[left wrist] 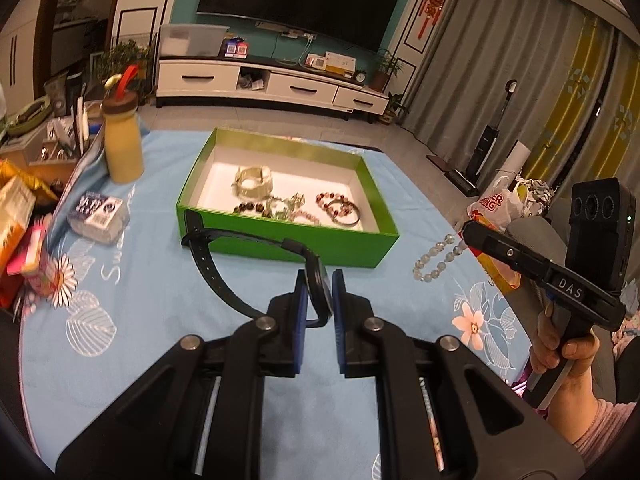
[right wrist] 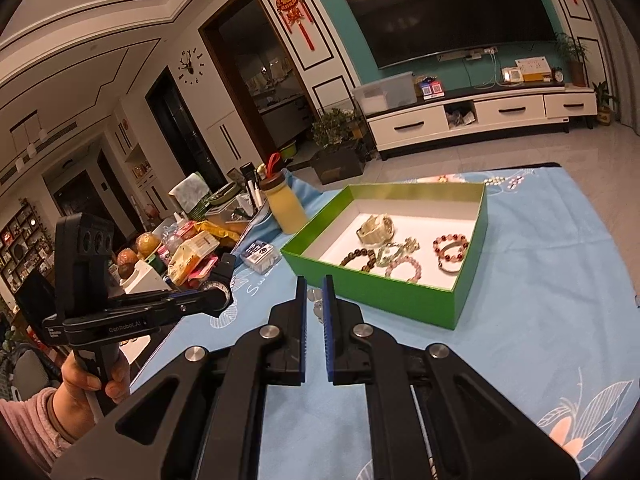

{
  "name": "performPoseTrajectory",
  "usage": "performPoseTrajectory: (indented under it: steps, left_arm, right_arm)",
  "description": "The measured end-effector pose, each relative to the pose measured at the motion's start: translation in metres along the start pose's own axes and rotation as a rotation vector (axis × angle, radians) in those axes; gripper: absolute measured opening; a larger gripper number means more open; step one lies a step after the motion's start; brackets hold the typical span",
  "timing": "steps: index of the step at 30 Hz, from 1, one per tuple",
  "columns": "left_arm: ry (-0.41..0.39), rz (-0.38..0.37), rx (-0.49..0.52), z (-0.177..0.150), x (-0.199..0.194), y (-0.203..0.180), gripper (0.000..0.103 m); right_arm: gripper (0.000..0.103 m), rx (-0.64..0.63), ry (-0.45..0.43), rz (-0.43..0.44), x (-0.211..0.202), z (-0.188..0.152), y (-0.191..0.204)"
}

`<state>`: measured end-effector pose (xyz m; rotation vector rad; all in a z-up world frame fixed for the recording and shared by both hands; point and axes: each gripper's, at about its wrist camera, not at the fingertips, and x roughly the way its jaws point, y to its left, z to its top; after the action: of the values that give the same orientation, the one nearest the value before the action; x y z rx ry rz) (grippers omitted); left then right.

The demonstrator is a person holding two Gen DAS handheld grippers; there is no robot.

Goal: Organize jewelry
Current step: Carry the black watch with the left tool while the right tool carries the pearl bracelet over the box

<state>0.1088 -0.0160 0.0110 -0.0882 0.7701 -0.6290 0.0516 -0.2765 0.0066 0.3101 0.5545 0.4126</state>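
Above blue tablecloth (left wrist: 160, 320), watch (left wrist: 318, 280) between fingers (left wrist: 300, 300)

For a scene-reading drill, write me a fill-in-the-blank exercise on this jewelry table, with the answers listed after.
1. The left gripper is shut on a black ____.
2. The pale bead bracelet hangs from the ____ gripper.
3. The jewelry already sorted lies inside the ____ box.
4. The yellow bottle stands on the ____ tablecloth.

Missing words: wristwatch; right; green; blue
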Motion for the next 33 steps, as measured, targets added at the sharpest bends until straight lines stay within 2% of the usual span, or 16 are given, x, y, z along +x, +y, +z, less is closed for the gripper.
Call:
performPoseTrajectory:
  steps: [19,33]
  left_arm:
    - [-0.02,-0.002,0.06,0.036,0.017,-0.017,0.01]
    - [-0.031,0.005,0.055,0.067,0.045,-0.007,0.01]
  right_arm:
    - [0.007,-0.011,-0.03,-0.039,0.006,0.018,-0.017]
    - [0.007,-0.013,-0.033,-0.062,0.026,0.037,-0.029]
